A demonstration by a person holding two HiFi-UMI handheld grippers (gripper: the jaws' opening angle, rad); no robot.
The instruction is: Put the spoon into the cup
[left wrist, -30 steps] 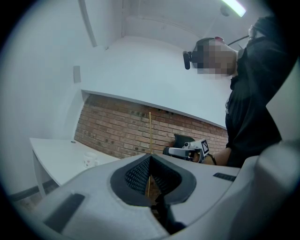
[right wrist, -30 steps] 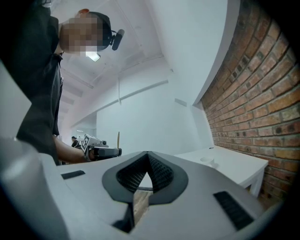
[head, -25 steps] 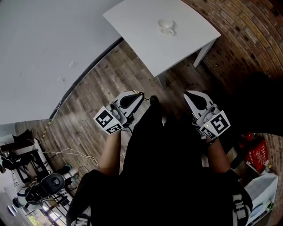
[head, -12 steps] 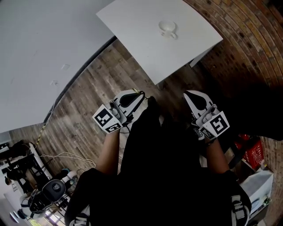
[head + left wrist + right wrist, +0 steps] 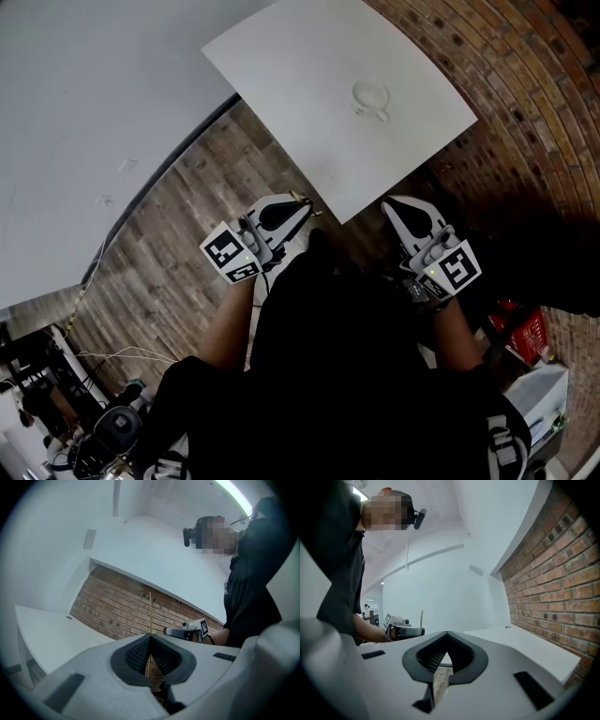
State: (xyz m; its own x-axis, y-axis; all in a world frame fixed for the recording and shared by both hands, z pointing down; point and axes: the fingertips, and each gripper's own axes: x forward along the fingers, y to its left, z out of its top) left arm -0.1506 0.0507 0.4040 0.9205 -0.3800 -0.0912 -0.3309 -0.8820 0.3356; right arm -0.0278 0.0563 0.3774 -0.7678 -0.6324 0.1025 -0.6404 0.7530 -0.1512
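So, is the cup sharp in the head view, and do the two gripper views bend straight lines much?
Head view: the cup is pale and soft against the bright table, little contrast. Left gripper view: strong fisheye, dark corners, glare from the ceiling light at top right; the spoon is only a thin line. Right gripper view: same bending, the brick wall bows.

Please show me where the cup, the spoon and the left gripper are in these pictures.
cup (image 5: 371, 95): head view, its open top.
spoon (image 5: 150, 613): left gripper view, its thin shaft above the gripper.
left gripper (image 5: 298, 203): head view, between its fingertips.
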